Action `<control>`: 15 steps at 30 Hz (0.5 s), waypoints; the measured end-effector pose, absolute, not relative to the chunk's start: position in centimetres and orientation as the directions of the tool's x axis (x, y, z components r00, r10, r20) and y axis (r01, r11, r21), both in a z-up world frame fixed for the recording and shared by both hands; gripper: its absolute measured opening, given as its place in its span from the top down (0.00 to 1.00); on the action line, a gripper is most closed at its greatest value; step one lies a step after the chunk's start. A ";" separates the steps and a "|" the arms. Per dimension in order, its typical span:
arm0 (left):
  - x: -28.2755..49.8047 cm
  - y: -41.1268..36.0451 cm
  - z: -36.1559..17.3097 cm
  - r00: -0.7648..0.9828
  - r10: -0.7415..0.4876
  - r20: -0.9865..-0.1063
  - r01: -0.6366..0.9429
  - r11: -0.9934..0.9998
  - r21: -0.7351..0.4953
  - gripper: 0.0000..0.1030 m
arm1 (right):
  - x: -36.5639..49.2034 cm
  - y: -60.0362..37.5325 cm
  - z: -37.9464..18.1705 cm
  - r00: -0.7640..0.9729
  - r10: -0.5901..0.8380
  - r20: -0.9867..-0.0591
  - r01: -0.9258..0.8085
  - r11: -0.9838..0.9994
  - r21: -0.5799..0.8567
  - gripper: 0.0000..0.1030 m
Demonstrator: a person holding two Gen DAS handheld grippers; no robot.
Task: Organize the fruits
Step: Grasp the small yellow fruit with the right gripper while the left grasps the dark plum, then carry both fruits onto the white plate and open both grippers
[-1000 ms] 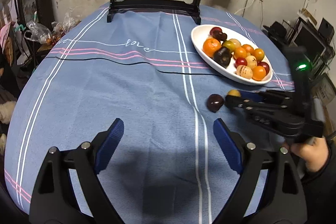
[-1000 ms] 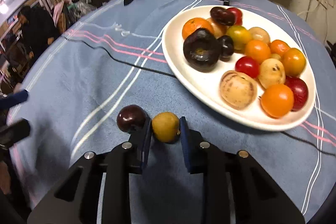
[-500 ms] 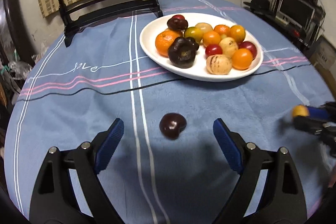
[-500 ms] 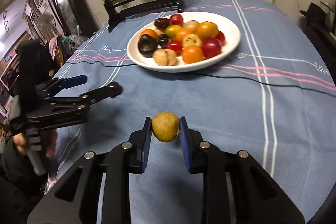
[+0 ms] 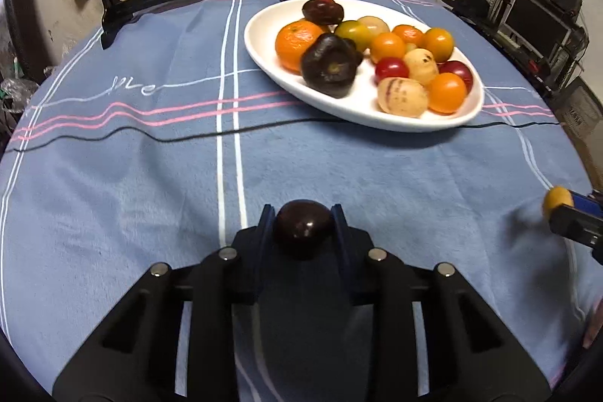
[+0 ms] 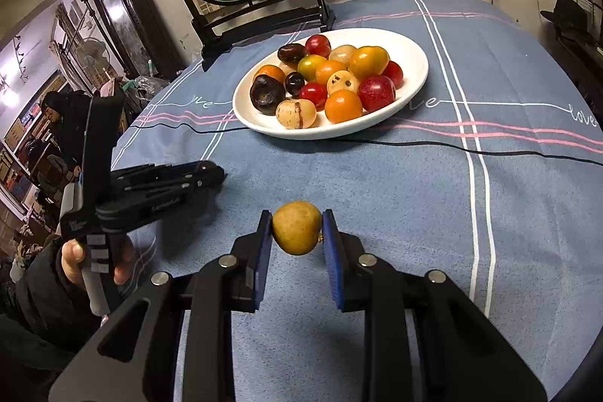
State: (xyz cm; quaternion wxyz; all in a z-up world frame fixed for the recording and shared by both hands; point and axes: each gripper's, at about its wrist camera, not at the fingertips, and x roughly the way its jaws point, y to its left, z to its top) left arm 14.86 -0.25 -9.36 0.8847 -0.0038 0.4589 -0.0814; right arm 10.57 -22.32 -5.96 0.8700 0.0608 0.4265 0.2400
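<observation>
Both loose fruits are now in hand. The left gripper (image 5: 303,226) has just been closing, and its fingers now pinch the dark plum (image 5: 303,228) low over the near part of the tabletop (image 5: 113,194). The right gripper (image 6: 297,232) has its fingers clamped narrow on the yellow fruit (image 6: 297,232), lifted clear of the cloth. The white plate (image 5: 264,36), toward the far right edge, already carries a heap of fruit. Judging from this, what remains is to carry both pieces over and set them down on the plate.
</observation>
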 end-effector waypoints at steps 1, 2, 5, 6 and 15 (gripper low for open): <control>14.5 -0.2 -9.1 0.567 -0.156 -0.808 0.140 0.986 -0.092 0.70 | 10.6 -22.2 -5.9 0.522 0.468 -0.713 -0.367 0.878 0.308 0.74; 14.1 -0.1 -8.7 0.573 -0.165 -0.803 0.139 0.985 -0.103 0.70 | 10.5 -22.1 -5.8 0.522 0.467 -0.714 -0.370 0.878 0.304 0.74; 12.8 0.0 -7.3 0.589 -0.191 -0.785 0.140 0.981 -0.134 0.70 | 10.3 -22.0 -5.5 0.530 0.465 -0.709 -0.369 0.880 0.300 0.74; 12.4 -0.1 -7.0 0.592 -0.197 -0.781 0.143 0.980 -0.139 0.70 | 10.3 -22.0 -5.4 0.536 0.465 -0.705 -0.367 0.880 0.301 0.74; 11.8 -0.9 -2.8 0.640 -0.214 -0.738 0.183 0.975 -0.124 0.70 | 11.0 -20.5 -3.9 0.545 0.457 -0.703 -0.392 0.880 0.268 0.74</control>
